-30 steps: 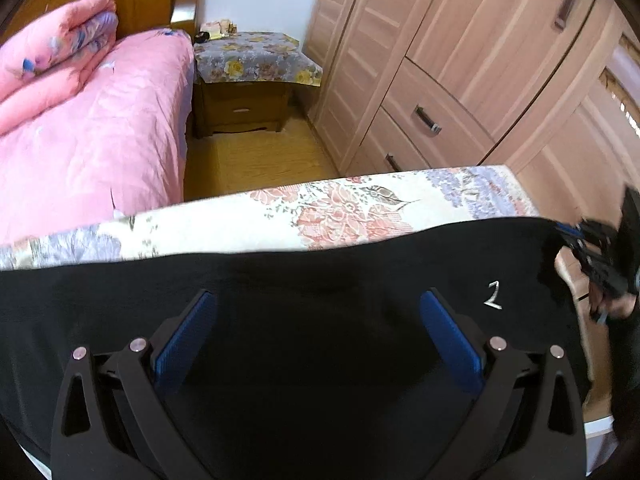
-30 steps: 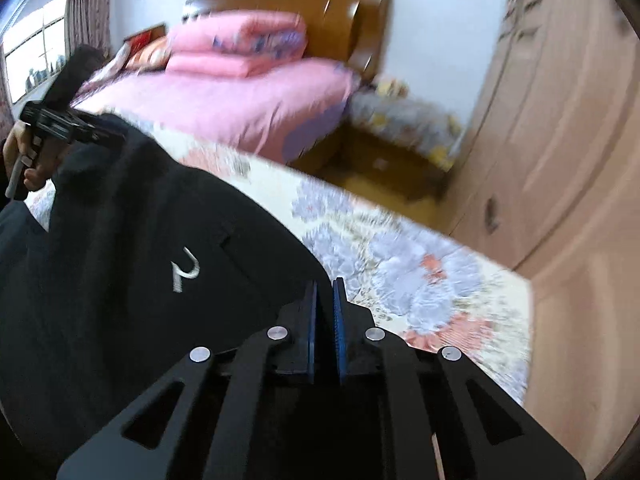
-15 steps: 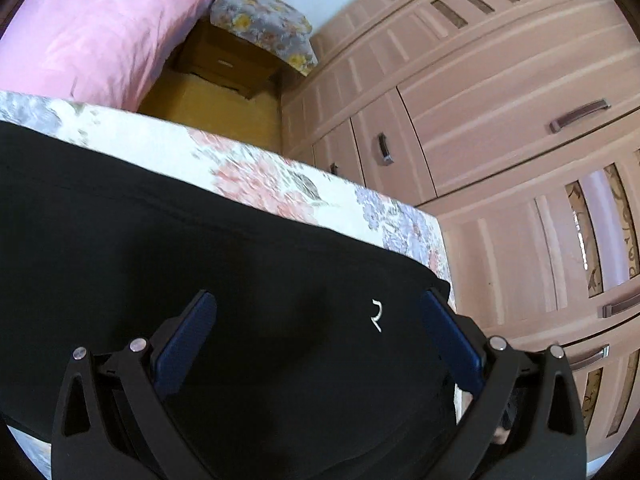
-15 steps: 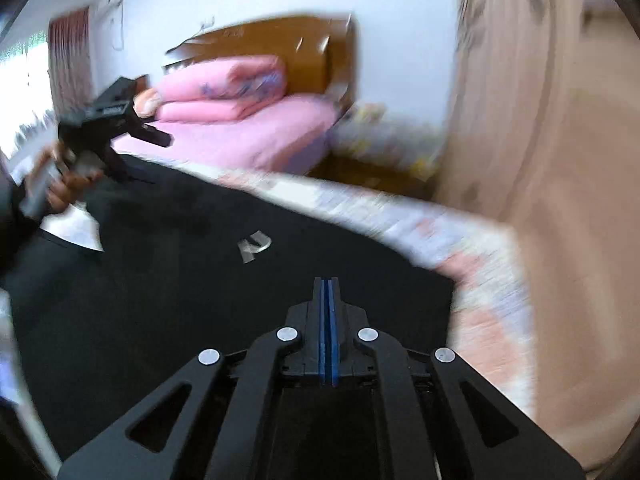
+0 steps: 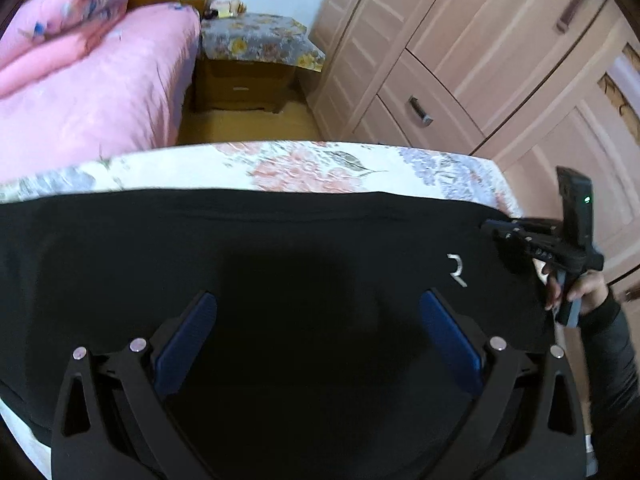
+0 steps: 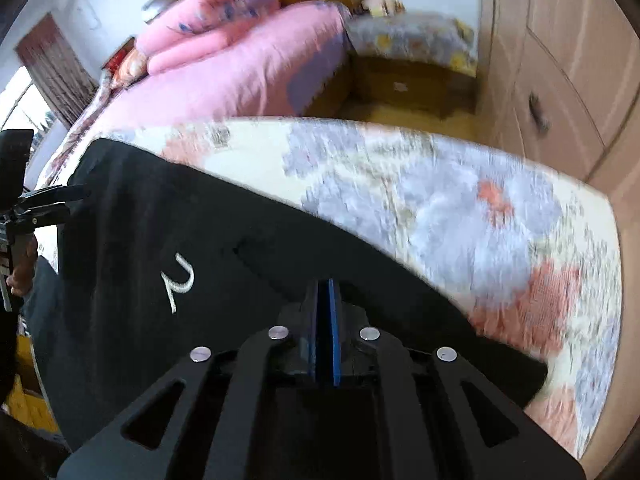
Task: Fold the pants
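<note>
**Black pants spread on the floral counter, right gripper pinched at the edge**

The black pants (image 5: 280, 264) lie flat across the counter (image 5: 320, 164), which wears a floral cloth, with a strip of the cloth showing beyond the far edge of the fabric. A small white logo (image 5: 457, 270) sits near the right end of the garment. The left gripper (image 5: 318, 332) hovers over the middle of the pants, its blue fingers (image 5: 188, 340) spread wide with nothing between them. Over on the right, the right gripper (image 6: 325, 320) has its fingers pressed together at the pants' edge; whether cloth is caught between them, I cannot tell. A hand (image 5: 588, 286) in a dark sleeve grips its handle. Behind the counter are a pink bed (image 5: 92, 92), a nightstand (image 5: 248, 76) under a flowered cover, and a wooden wardrobe (image 5: 480, 52).
</note>
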`<action>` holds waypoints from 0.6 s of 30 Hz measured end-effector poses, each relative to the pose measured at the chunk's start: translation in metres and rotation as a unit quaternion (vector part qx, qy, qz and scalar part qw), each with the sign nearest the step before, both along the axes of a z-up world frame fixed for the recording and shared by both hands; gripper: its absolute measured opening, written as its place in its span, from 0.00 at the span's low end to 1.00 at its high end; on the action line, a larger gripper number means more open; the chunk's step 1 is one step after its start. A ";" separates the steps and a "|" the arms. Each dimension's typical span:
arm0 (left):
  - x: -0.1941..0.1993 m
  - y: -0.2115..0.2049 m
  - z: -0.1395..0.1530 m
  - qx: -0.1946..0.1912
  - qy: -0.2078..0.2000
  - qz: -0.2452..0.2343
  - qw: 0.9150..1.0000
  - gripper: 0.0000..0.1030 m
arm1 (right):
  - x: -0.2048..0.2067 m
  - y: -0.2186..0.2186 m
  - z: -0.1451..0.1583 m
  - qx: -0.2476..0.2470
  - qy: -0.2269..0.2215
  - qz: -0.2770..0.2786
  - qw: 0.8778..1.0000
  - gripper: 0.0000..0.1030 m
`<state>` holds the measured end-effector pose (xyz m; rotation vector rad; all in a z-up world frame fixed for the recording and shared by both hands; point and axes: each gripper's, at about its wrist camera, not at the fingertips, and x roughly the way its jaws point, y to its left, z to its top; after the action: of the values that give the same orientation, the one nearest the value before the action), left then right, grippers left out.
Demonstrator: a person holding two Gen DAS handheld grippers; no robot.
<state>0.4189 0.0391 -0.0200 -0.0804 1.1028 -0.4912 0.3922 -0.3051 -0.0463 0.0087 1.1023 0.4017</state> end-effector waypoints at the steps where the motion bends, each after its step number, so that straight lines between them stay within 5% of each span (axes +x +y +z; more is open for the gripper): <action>1: 0.002 0.000 0.001 0.001 -0.001 -0.004 1.000 0.99 | -0.001 0.002 0.001 -0.008 0.000 0.006 1.000 0.07; 8: 0.040 -0.003 -0.013 0.053 -0.007 -0.010 0.999 0.99 | -0.008 0.004 0.000 -0.026 -0.032 0.035 0.999 0.08; 14: 0.073 -0.020 -0.044 0.147 0.019 -0.065 0.987 0.99 | -0.004 0.016 0.004 -0.082 -0.021 0.041 0.996 0.09; 18: 0.071 -0.020 -0.042 0.161 -0.001 -0.081 0.984 0.99 | 0.002 0.008 0.032 -0.064 -0.091 0.028 0.993 0.18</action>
<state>0.4897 0.0189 -0.0621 0.2956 1.1802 -0.4526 0.3945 -0.2973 -0.0140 -0.1704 0.9476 0.3738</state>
